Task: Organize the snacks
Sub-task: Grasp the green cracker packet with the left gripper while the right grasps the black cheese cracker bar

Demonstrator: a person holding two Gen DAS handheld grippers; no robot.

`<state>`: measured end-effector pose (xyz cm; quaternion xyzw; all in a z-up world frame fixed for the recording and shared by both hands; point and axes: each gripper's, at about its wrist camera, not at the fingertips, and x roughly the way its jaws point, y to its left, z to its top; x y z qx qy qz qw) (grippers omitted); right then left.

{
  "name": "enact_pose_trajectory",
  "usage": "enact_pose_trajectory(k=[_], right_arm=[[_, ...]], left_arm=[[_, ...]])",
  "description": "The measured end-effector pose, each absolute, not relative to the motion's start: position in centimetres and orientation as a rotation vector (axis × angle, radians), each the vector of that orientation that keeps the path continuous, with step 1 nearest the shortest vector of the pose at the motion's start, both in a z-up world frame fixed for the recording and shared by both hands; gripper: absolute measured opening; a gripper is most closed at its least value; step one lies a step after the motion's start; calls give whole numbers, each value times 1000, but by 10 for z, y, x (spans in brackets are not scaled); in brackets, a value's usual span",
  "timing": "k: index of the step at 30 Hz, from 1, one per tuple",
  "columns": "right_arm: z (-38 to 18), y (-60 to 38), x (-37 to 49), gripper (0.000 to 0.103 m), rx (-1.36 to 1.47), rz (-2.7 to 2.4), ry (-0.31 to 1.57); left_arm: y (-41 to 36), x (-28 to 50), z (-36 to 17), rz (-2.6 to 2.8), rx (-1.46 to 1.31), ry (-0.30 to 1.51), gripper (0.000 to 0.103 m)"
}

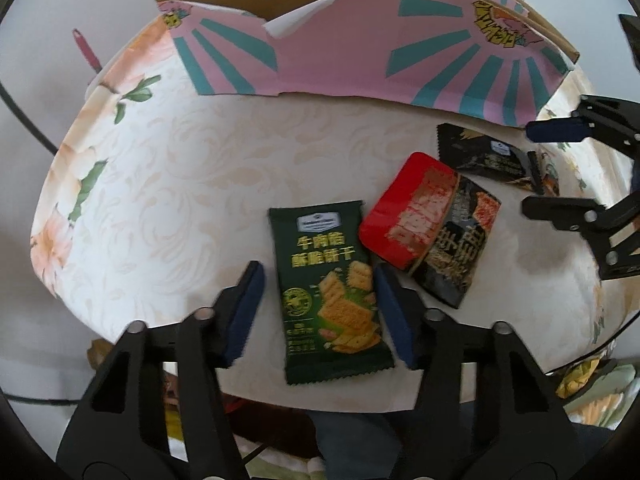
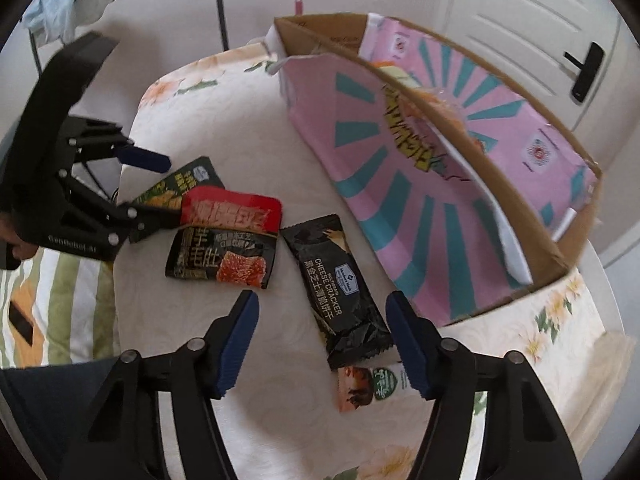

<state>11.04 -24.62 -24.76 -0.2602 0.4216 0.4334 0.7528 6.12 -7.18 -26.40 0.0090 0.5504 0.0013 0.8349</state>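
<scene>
Left wrist view is showing the left gripper [image 1: 318, 312] hovering with jaws wide, straddling the green cracker packet [image 1: 330, 292] lying flat on the desk [image 1: 180, 184]; it looks light, crinkly and slippery, best pinched across its long edges. Further right, the right gripper [image 2: 322, 344] is holding its jaws wide around the black cheese cracker packet [image 2: 340, 292], just beside the pink box [image 2: 400, 184].
</scene>
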Motion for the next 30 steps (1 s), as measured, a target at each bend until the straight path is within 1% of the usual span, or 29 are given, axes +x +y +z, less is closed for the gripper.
enact_pose_trajectory(k=[2, 4, 7, 14, 16, 17, 19, 21, 23, 27, 30], right_arm=[[-251, -242, 112, 61, -584, 968, 922], [-255, -238, 112, 60, -608, 975, 917], [-258, -235, 114, 57, -614, 985, 920], [-262, -232, 122, 56, -625, 990, 932], [-264, -231, 125, 51, -622, 994, 941], [-265, -230, 127, 47, -623, 996, 946], [-266, -230, 129, 43, -629, 1000, 951], [-266, -229, 129, 37, -629, 1011, 948], [-266, -227, 130, 36, -637, 1017, 943], [-266, -222, 130, 32, -641, 1029, 948], [-264, -222, 128, 32, -645, 1024, 936]], left_arm=[[-74, 62, -264, -2, 31, 1166, 43], [-76, 62, -263, -4, 40, 1166, 42], [-78, 62, -261, -2, 31, 1168, 42], [-69, 57, -252, 20, 1, 1152, 42], [-64, 55, -250, 29, -17, 1150, 42], [-62, 53, -250, 34, -20, 1148, 42], [-60, 52, -248, 40, -30, 1145, 42], [-59, 51, -247, 43, -38, 1143, 42], [-58, 52, -247, 45, -45, 1139, 42], [-55, 49, -243, 48, -61, 1132, 42], [-52, 47, -238, 55, -66, 1121, 42]])
